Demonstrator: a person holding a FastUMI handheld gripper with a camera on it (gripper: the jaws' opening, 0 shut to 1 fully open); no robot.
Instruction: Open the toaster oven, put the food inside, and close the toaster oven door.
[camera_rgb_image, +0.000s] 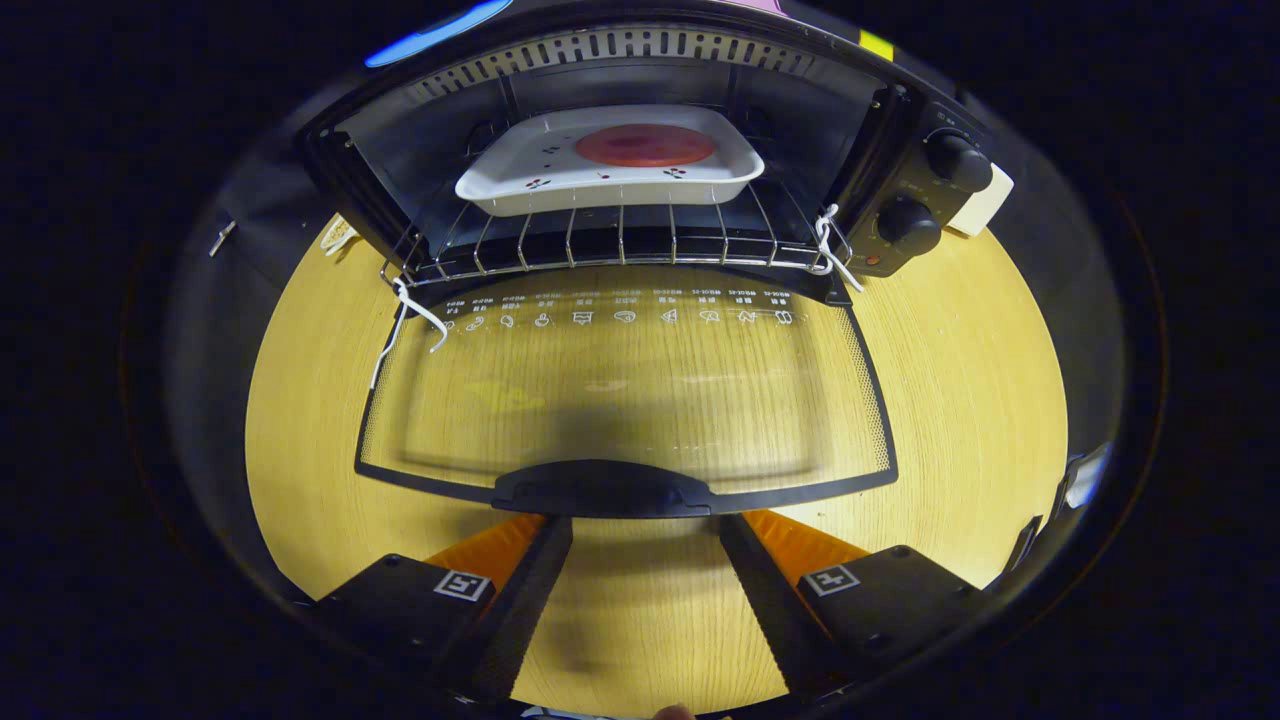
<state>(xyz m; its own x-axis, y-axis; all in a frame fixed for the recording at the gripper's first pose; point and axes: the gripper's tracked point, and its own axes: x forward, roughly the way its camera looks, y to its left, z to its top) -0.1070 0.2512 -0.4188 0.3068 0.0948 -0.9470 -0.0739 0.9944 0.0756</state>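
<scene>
The toaster oven (640, 160) stands at the far side of the tabletop (960, 380) with its glass door (625, 400) folded fully down and lying flat toward the jaws. The food (645, 145), a flat red-brown disc, sits in a white dish (610, 160) on the wire rack (620, 245) inside the cavity. The gripper (645, 525) is spread wide and holds nothing; its tips sit at either end of the door handle (605, 488), just short of it. The remaining step appears to be closing the door.

Hazards from this position:

- Slip at the handle. The handle is low, dark and smooth-looking, and it rests close to the tabletop. An approach that is too high passes over it; one that is too low drives the jaws into the wood.
- Off-centre lift. A grip or push near one end may twist the door on its hinges and stall it partway.
- Rack interference. The rack front projects to the door hinge line, and white ties (415, 320) fasten it to the door at both sides. If the rack fails to slide back as the door rises, the door may jam or jolt the dish.
- Oven displacement. A hard forward push may shove the whole unit rearward across the tabletop.

The dish is rectangular with rounded corners and small dark motifs on its rim. The two control knobs (935, 190) sit on the oven's right panel.
</scene>
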